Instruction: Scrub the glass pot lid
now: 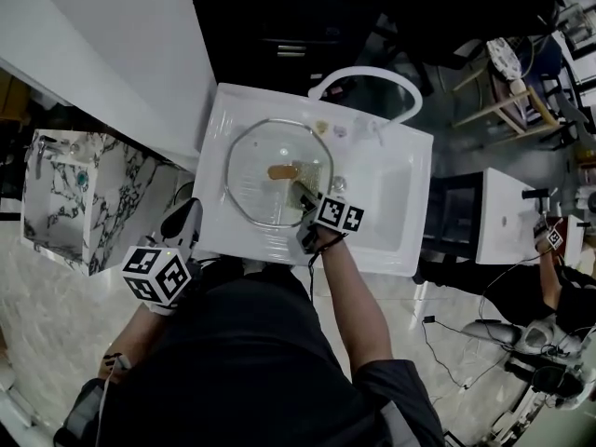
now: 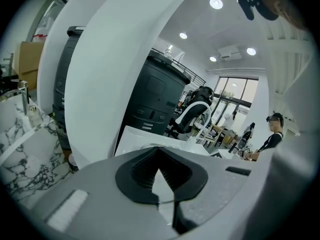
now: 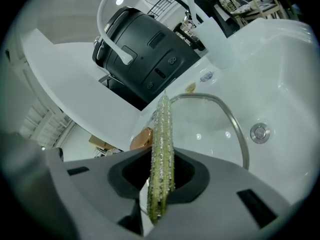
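Observation:
The glass pot lid lies in the left basin of the white sink, its brown knob in the middle. My right gripper hovers over the lid's near right rim, shut on a yellow-green scouring pad. In the right gripper view the pad stands on edge between the jaws of the right gripper, above the lid and beside the knob. My left gripper hangs off the sink's front left corner. In its own view the left gripper looks shut and holds nothing.
A white arched faucet rises at the sink's back edge. A round drain button sits right of the lid. A marble block stands left of the sink, a white counter behind it. Another person works at far right.

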Demonstrator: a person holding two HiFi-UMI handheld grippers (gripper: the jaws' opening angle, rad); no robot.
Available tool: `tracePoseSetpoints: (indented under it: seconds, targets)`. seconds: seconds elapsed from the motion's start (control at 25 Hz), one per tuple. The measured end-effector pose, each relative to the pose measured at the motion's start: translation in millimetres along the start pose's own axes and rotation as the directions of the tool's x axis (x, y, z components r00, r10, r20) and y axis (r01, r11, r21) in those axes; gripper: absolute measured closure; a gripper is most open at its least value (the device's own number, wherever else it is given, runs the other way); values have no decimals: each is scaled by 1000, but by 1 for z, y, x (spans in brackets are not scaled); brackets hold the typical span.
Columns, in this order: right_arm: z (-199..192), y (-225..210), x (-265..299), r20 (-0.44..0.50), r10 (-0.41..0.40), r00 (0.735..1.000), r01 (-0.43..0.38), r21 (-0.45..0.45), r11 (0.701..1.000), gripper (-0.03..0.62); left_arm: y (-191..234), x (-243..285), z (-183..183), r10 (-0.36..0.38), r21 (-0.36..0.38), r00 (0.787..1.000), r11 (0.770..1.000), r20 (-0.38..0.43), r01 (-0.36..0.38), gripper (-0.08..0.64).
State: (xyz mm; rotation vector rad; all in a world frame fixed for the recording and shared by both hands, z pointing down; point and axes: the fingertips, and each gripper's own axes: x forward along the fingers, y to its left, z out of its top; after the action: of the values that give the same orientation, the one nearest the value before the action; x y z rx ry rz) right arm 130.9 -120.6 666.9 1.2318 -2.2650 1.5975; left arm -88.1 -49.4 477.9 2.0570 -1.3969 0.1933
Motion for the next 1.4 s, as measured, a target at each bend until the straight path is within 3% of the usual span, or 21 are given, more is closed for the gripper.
tracePoseSetpoints:
  seconds: [0.24, 0.6, 0.92, 1.12, 1.24, 1.4]
  targets:
    - [24, -27, -14, 37, -41, 998, 41, 18, 999, 526, -17, 9, 0, -18, 32, 1000, 999, -23, 19, 560]
    - [28, -72, -49, 84, -121, 989, 113, 93, 989, 526, -46, 28, -2, -82, 77, 995, 993, -64, 87, 560]
    - [33, -102, -75, 126, -232, 965, 217, 119, 969, 526, -64, 34, -1, -119, 113, 989, 985, -83, 128, 561]
    - [21, -76, -85, 133, -265, 955, 261, 49, 964, 526, -68, 34, -2, -137, 118, 986, 982, -94, 148, 560]
    - [1, -34, -75, 111, -203, 973, 205, -8, 979, 526, -67, 35, -4, -145, 111, 984, 982, -100, 156, 560]
    - [-46, 28, -38, 0, -89, 996, 89, -94, 992, 526, -62, 31, -7, -143, 96, 985, 984, -98, 152, 560]
